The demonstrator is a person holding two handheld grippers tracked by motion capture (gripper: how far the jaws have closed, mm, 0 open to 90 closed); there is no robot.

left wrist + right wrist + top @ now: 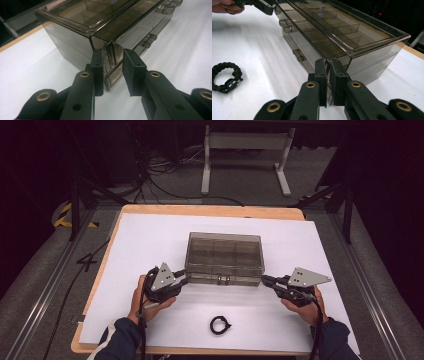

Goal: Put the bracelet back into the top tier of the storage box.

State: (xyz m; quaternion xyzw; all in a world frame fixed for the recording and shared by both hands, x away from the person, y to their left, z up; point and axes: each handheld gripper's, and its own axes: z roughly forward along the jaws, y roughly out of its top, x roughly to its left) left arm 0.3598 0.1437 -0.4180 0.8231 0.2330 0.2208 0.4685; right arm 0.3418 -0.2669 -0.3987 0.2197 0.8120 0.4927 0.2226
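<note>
Smoky clear plastic sits between my jaws on both sides: the left gripper (112, 72) stands partly open around the near left corner of the box (224, 256), while the right gripper (328, 81) is nearly closed on the near right corner. I count one box, lid down, with dividers inside, mid-counter (150, 235). One black braided bracelet (220, 325) lies nearer me.

On the white-covered worktop (150, 235) a smoky clear box (224, 257) stands with the left tongs (186, 280) at its near left corner, the right tongs (265, 280) at its near right corner, and a black bracelet (220, 325) lying nearer the person.
</note>
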